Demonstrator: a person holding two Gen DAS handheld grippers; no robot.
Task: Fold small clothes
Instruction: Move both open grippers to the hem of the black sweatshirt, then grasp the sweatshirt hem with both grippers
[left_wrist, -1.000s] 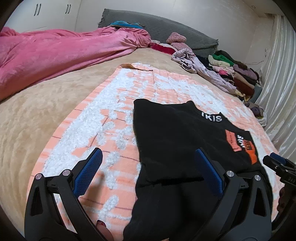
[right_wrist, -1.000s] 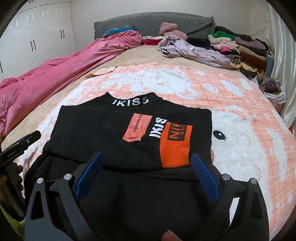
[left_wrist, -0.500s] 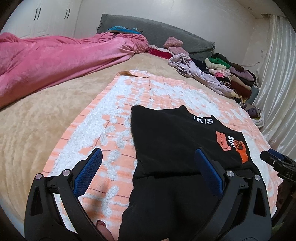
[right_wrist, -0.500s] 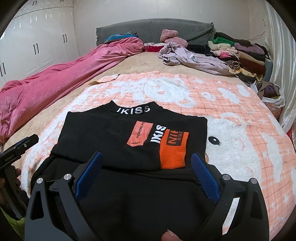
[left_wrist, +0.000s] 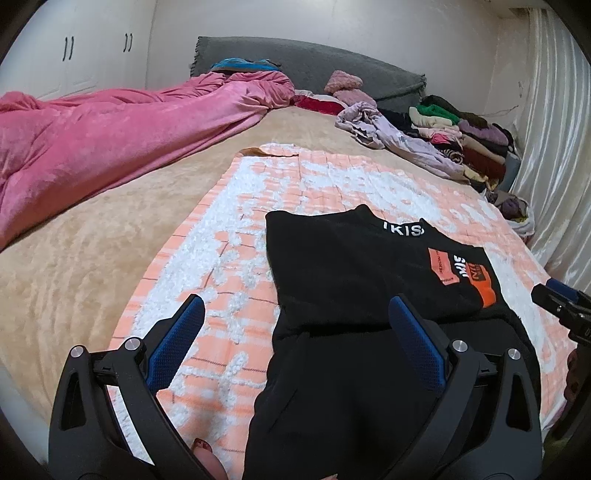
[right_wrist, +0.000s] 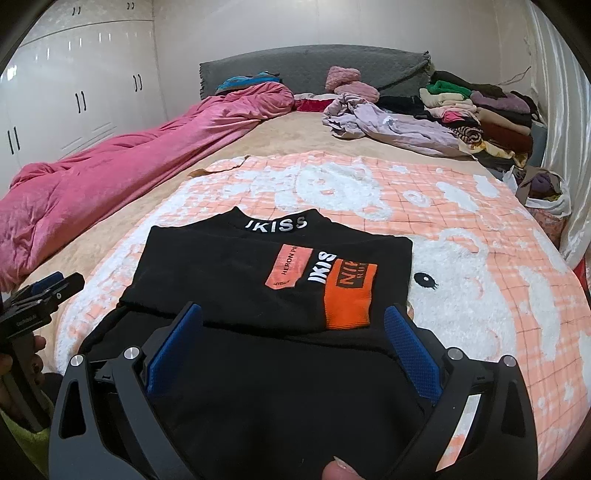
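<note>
Two wide-open grippers hover empty over a peach-and-white fleece blanket (right_wrist: 480, 295) filling mid-frame. On it, lower centre, lies a black top with an orange chest print (right_wrist: 258, 280), collar toward the upper frame, long axis running away from both. The right gripper (right_wrist: 293, 343) sits centred over its near hem; the left gripper (left_wrist: 295, 332) straddles its left edge.
</note>
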